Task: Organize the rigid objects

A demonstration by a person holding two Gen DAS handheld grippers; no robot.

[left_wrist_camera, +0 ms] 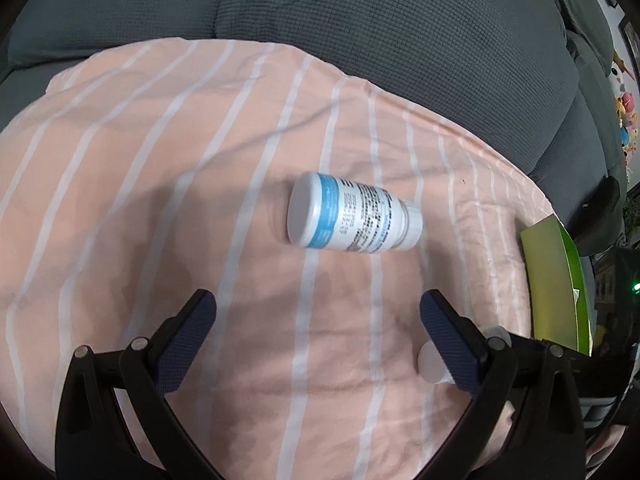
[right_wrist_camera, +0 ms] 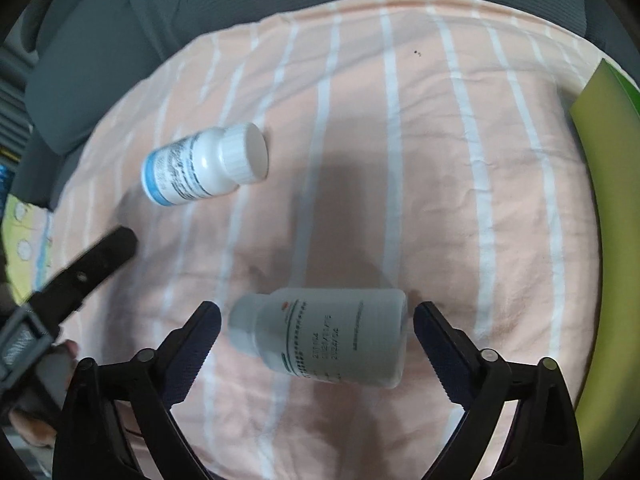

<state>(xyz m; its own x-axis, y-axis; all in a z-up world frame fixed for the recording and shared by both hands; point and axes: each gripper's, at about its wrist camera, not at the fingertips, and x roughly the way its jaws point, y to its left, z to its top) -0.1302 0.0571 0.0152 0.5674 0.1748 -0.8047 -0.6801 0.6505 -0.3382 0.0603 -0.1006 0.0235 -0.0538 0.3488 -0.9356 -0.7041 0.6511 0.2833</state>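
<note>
1. Blue-banded bottle [right_wrist_camera: 204, 164] lies on its side toward the left of the striped cloth [right_wrist_camera: 420, 160], cap pointing right, touching nothing else.
2. Left gripper [left_wrist_camera: 318, 318] hovers short of that bottle, jaws spread wide, holding nothing.
3. Grey-labelled bottle [right_wrist_camera: 324, 336] lies on its side near the cloth's front edge, cap pointing left.
4. Right gripper [right_wrist_camera: 318, 328] is wide open with this bottle between its fingers; whether either pad touches it cannot be told.
5. Green box [right_wrist_camera: 600, 220] sits at the cloth's right edge.
6. Grey sofa cushions [left_wrist_camera: 360, 20] lie beyond the far edge.

Two white bottles [right_wrist_camera: 204, 166] [right_wrist_camera: 324, 336], one green box [right_wrist_camera: 600, 240], two tools [left_wrist_camera: 318, 340] [right_wrist_camera: 316, 340].
</note>
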